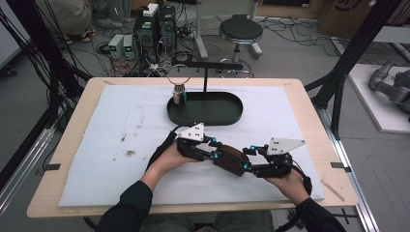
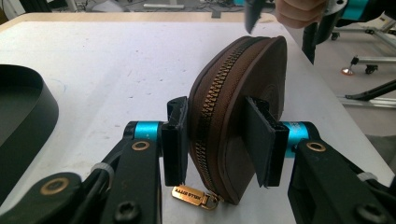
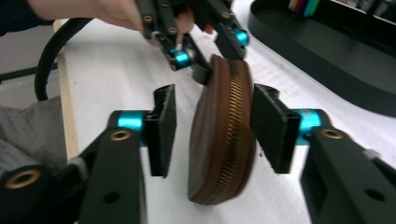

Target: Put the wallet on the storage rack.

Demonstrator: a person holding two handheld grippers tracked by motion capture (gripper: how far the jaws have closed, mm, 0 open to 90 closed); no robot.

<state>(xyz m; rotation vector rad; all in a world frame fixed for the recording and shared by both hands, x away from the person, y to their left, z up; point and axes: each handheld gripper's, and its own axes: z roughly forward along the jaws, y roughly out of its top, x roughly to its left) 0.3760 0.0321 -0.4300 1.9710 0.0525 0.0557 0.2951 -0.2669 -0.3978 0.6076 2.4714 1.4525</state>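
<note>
From the high view, we have the pouch (image 1: 229, 159) standing on edge on the white mat (image 1: 121, 145), near the front of the tabletop (image 1: 72, 104), with our left gripper (image 1: 212, 152) at one end and our right gripper (image 1: 247, 159) at the other. Behind it sits the black tray (image 1: 205, 116) with a cup of pens (image 1: 179, 94) at its left end, well apart from the pouch. Nothing from the pouch lies on the mat or in the tray.

In the left gripper view, our fingers (image 2: 175, 140) are pressed on both flat sides of the pouch (image 2: 233, 116), so this gripper is holding it upright. The zip (image 2: 212, 100) runs over the top edge and looks fully closed; its gold pull tab (image 2: 194, 195) hangs at the near bottom end, just off the mat. The right gripper (image 2: 280, 28) shows at the far end.

In the right gripper view, our fingers (image 3: 161, 128) stand apart with the pouch (image 3: 222, 140) between them. The left pad is clear of it; the right pad (image 3: 273, 130) is very close, and we cannot tell whether it touches. This gripper is not clamping. The left gripper (image 3: 205, 51) grips the far end.

We judge the work to be at an early stage: the pouch is steadied and held by our left, the zip is still shut, and the pull is not taken by either gripper. Opening remains, if that is the aim.
</note>
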